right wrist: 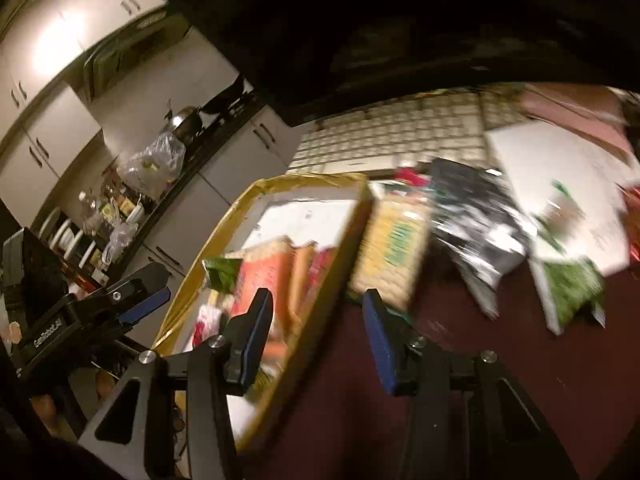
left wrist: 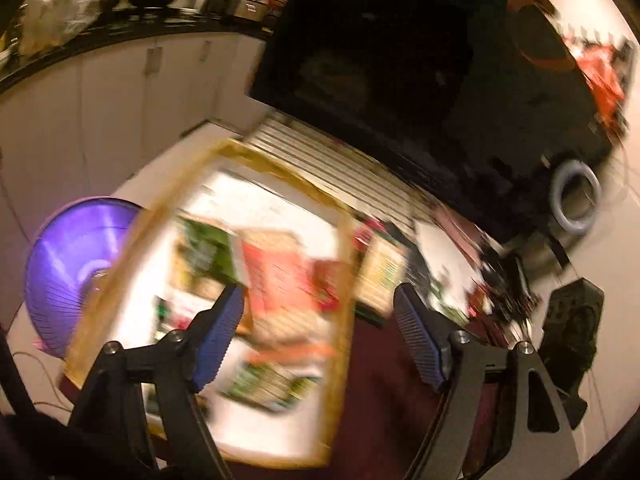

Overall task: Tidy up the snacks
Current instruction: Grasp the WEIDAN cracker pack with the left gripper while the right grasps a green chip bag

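A dim kitchen is filling the background, pale cabinets (right wrist: 52, 128) running behind a cluttered dark counter, and below it a dark red table top (right wrist: 500, 360) is spreading under both tools, with a white keyboard (right wrist: 400, 136) lying at its far side. Largest on the table, a gold-rimmed box (right wrist: 192, 276) is sitting ahead and to the left of the right gripper (right wrist: 316, 340), already holding several packets, a red-orange one and a green one among them, though blur is smearing their print. Its long axis is running away from the tools, roughly along the way they are pointing. The left gripper (left wrist: 320, 336) is hanging over the near right part of that box, jaws standing wide with nothing between them; the right gripper is likewise gaping and empty, its left finger over the box's right rim. Loose snacks are lying outside: a yellow and green packet (right wrist: 390, 252) just past the right gripper's fingertips and touching, or nearly touching, the box's right wall, then farther right a black and silver bag (right wrist: 476, 228) and a green and white packet (right wrist: 568, 276). Judging from this, the yellow and green packet is the nearest piece left to gather, and the right gripper is the nearer to it, needing only a short reach forward.
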Demonstrator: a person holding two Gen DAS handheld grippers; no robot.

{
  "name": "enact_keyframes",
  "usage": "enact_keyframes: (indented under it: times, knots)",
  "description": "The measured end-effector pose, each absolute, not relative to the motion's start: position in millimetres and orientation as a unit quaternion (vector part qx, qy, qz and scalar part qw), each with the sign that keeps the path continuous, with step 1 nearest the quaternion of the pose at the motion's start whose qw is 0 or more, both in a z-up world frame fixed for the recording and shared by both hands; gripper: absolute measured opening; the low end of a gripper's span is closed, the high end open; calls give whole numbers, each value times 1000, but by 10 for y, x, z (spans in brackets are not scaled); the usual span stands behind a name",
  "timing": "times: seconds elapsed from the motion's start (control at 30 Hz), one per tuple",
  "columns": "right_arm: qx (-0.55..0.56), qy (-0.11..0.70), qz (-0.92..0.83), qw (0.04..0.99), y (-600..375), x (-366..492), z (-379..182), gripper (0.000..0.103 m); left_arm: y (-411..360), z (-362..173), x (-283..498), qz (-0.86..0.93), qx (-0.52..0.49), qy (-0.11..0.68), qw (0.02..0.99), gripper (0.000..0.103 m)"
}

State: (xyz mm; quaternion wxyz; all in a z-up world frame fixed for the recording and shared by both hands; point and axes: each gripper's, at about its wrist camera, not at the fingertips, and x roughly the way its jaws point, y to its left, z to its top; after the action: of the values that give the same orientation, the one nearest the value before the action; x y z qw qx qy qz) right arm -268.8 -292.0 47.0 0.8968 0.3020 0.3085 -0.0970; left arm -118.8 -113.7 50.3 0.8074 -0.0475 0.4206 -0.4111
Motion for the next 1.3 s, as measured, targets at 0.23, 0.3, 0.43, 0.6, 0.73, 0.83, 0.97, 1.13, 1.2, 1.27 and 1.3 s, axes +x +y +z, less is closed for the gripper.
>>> enact_keyframes:
  times: [0.23, 0.3, 0.43, 0.6, 0.73, 0.83, 0.97, 1.13, 1.2, 1.27, 1.3]
  knots:
    - [335, 295, -150, 882, -3268, -3390, 348, 47, -1618, 409, -1661, -451, 12, 432, 781, 78]
    - [342, 290, -163, 879, -3359, -3504, 312, 52, -1734, 399, -1739, -453, 27, 431, 780, 78]
    - [362, 289, -176, 869, -3548, -3595, 215, 56, -1877, 358, -1779, -448, 39, 435, 780, 78]
    - [393, 297, -190, 849, -3846, -3492, 89, 56, -2048, 357, -1736, -437, 58, 428, 789, 77]
    - [371, 312, -229, 844, -4009, -3291, 113, 56, -2199, 287, -1608, -426, 63, 438, 789, 77]
    - [372, 328, -236, 836, -4091, -3189, 50, 57, -2381, 242, -1495, -414, 76, 442, 792, 77]
    - [343, 340, -245, 840, -4025, -3089, 27, 57, -2670, 171, -1356, -396, 113, 431, 803, 76]
    - [296, 354, -274, 844, -3871, -3044, 27, 48, -2959, -56, -1230, -373, 176, 442, 797, 61]
    - [293, 352, -273, 846, -3831, -3070, 19, 43, -2976, -80, -1242, -370, 184, 431, 802, 59]
    - [295, 347, -268, 849, -3812, -3098, 15, 38, -2990, -109, -1264, -375, 192, 439, 794, 50]
    - [298, 346, -267, 849, -3804, -3111, 26, 38, -2984, -113, -1270, -376, 190, 441, 792, 50]
